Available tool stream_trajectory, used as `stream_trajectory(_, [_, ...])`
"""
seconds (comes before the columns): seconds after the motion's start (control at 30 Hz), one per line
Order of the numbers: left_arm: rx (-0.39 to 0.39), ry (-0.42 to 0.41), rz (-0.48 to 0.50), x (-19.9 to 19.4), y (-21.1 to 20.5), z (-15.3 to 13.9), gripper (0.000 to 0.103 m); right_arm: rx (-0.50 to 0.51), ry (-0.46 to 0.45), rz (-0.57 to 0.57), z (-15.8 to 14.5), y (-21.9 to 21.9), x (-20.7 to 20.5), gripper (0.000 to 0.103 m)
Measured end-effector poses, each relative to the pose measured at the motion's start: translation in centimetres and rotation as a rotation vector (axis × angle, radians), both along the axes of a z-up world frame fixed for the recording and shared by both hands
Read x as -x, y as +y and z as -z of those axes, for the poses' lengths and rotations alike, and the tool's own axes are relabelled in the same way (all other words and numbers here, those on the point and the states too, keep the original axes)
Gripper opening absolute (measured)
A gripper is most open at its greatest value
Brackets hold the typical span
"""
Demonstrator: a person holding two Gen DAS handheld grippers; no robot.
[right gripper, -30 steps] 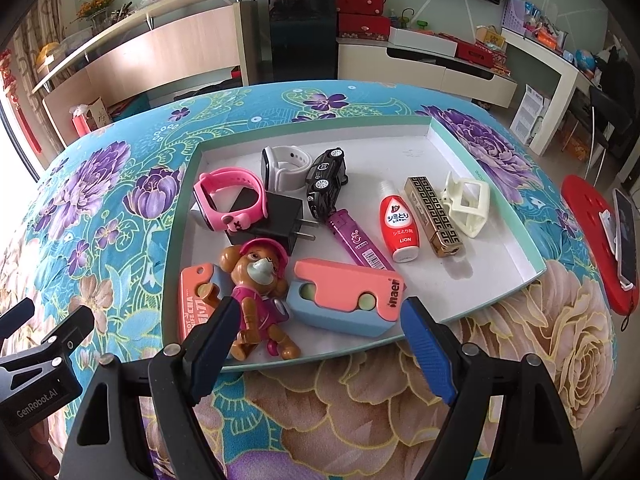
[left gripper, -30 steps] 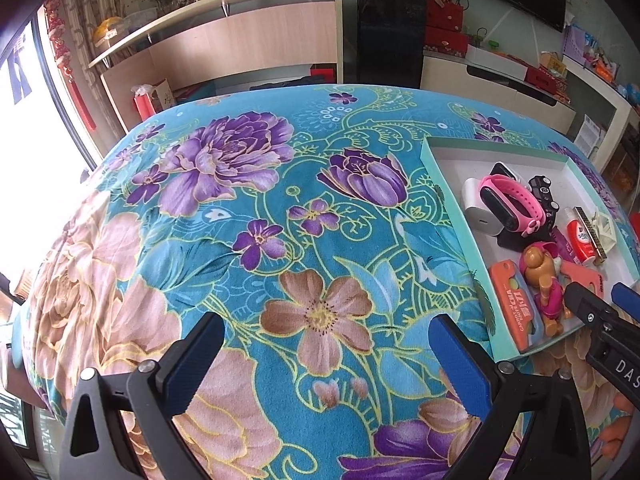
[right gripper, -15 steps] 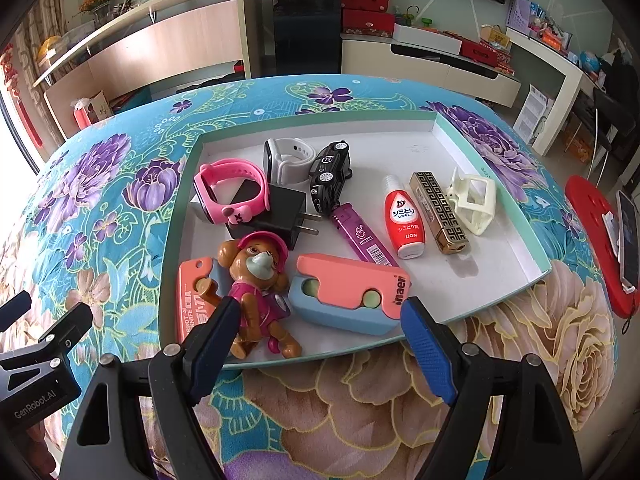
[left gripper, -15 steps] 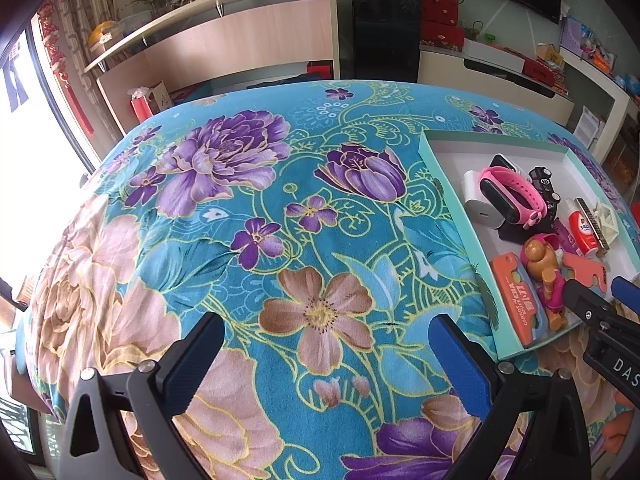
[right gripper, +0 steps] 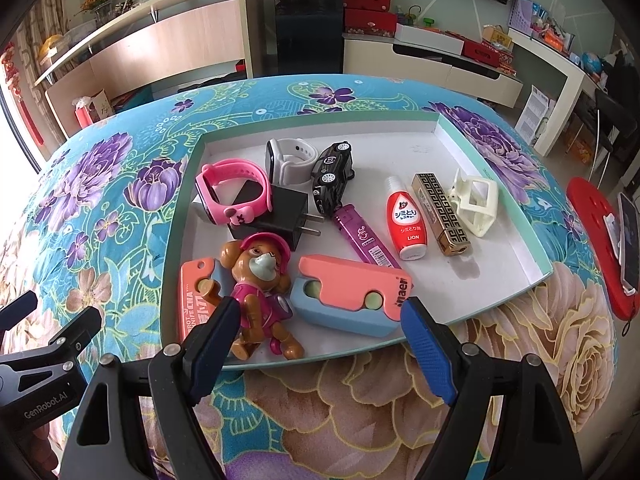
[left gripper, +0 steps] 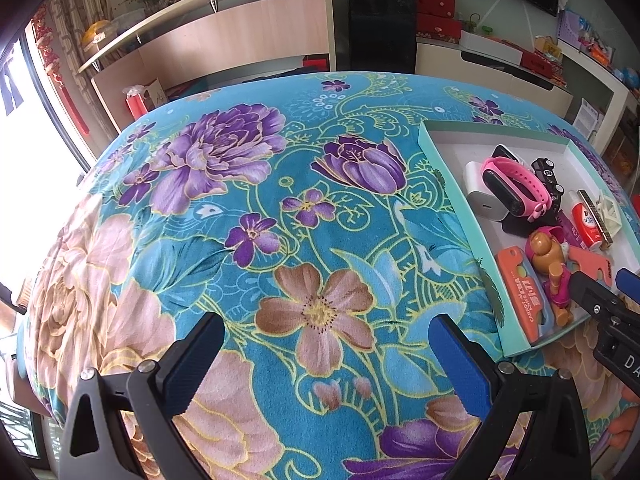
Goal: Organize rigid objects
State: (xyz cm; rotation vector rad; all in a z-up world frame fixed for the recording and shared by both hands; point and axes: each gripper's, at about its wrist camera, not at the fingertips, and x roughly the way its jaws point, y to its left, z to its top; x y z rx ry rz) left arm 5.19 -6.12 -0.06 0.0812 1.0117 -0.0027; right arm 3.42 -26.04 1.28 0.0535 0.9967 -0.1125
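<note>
Floral cloth [left gripper: 248, 184] — tray [right gripper: 516, 208] on it, wooden shelf [left gripper: 224, 36] behind.

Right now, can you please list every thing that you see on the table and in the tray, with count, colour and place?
tray: 1, white inside with green rim, on the floral cloth
floral cloth: 1, blue with purple and peach flowers, covering the table
watches: 2, pink at tray left, white behind it
charger plug: 1, black, beside the pink watch
toy car: 1, black, tray back centre
lighters: 2, purple at centre, gold patterned to the right
small bottle: 1, red and white, between the lighters
hair clip: 1, cream, tray right
toy dog: 1, brown and pink, tray front
toy knives: 2, orange and blue, either side of the dog
left gripper: open, over the cloth
right gripper: open, at the tray's near edge
</note>
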Motion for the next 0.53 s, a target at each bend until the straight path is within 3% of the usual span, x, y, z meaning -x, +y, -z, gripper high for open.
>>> stream_trajectory(0.53, [-0.012,-0.007,0.004,-0.28,0.05,0.37,0.103,-0.011,-0.004,0.006,0.1,-0.06,-0.35,0.083])
